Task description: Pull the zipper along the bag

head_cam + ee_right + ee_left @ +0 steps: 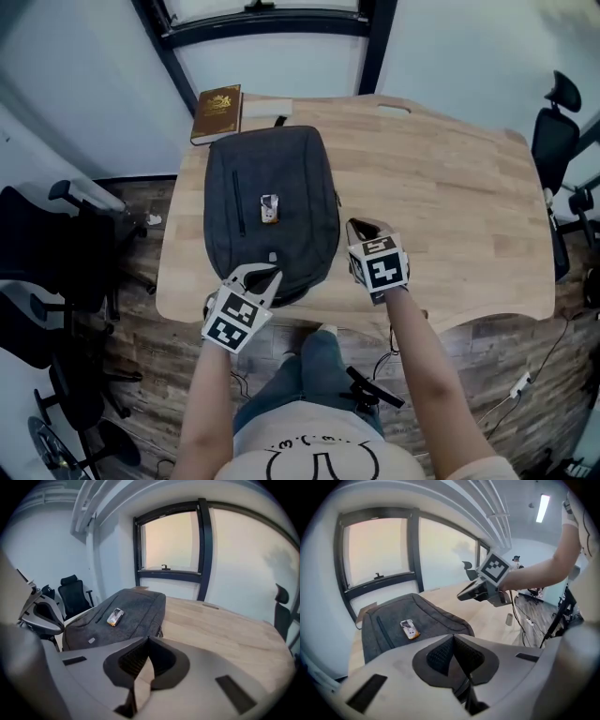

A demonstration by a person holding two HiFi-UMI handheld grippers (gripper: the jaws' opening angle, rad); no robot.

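Far-left corner of the table (469,178): a brown book (217,114), its gold stamping too small to read. The left gripper (269,274) hovers at the near end of the dark backpack (272,169), jaws pressed together on nothing, lining up for the zipper, I'd guess. The bag's small tag (270,209) is illegible. The right gripper (357,226), pinched closed and empty, waits beside the bag's right flank.
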